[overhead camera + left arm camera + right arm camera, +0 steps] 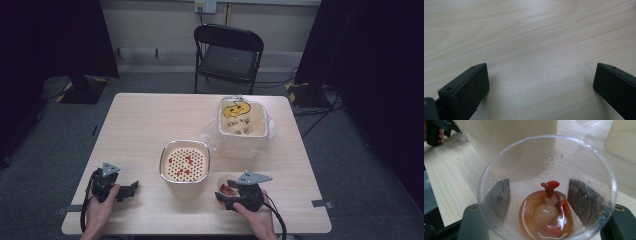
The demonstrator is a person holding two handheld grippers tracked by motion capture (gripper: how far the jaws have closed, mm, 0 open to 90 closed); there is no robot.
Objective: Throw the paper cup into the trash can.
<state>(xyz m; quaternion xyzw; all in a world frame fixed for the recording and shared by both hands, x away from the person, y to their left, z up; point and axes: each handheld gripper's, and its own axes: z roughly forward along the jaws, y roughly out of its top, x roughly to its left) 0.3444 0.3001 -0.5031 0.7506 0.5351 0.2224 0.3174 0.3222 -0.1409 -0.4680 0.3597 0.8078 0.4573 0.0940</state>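
High view looks down on the table point(150, 120); tool views sit close above it.

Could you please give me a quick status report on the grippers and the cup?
Right gripper shut on clear cup. Left gripper open over bare table. Strainer bowl beside cup.

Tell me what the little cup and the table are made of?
The cup looks like thin clear plastic: you see the black jaws and the amber liquid through its ridged, glossy wall. The table looks like pale wood or wood-look laminate, matte, with grain lines.
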